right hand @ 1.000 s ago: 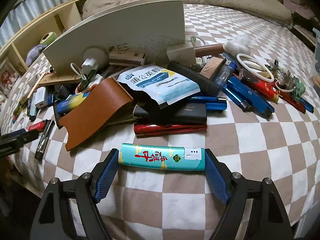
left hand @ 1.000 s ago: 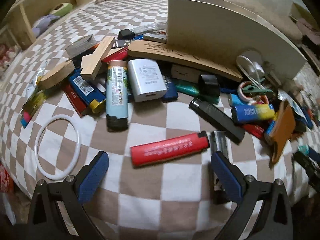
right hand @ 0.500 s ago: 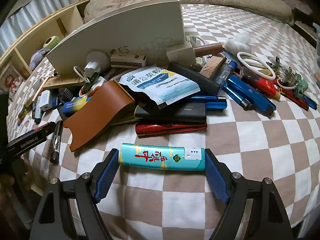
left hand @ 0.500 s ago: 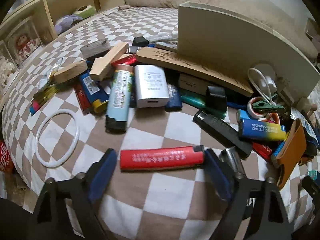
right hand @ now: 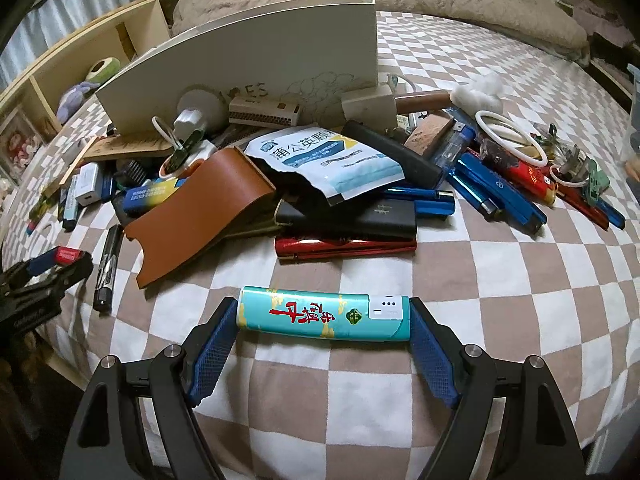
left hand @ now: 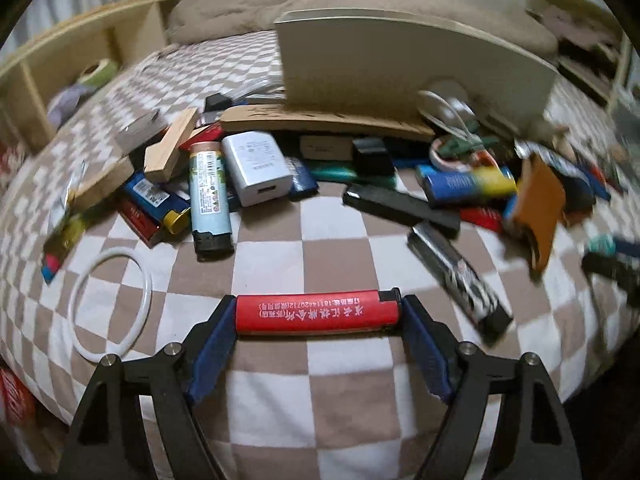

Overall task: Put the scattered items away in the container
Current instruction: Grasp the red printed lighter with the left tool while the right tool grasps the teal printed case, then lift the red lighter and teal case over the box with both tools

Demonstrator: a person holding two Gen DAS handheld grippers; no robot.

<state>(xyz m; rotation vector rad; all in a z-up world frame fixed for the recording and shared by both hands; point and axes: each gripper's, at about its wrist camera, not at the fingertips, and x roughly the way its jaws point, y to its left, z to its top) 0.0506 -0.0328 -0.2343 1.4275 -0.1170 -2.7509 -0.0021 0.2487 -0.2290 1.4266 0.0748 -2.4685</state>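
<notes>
My left gripper (left hand: 318, 316) is shut on a red lighter (left hand: 318, 312), held end to end between its blue pads above the checkered bed. My right gripper (right hand: 324, 316) is shut on a teal lighter (right hand: 324, 313), held the same way. The white container (left hand: 400, 64) stands behind the pile in the left wrist view; it also shows in the right wrist view (right hand: 256, 64). The left gripper with the red lighter (right hand: 68, 255) appears at the left edge of the right wrist view. The container's inside is hidden.
Scattered items lie in front of the container: a white charger (left hand: 258, 166), a light blue lighter (left hand: 210, 192), wood blocks (left hand: 170, 146), a white ring (left hand: 110, 304), a brown leather sleeve (right hand: 204, 208), a medicine sachet (right hand: 324, 162), blue lighters (right hand: 496, 192). A wooden shelf (right hand: 80, 64) stands at left.
My left gripper moved onto the red lighter, closed on its ends and lifted it toward the camera. My right gripper kept holding the teal lighter, nearly still.
</notes>
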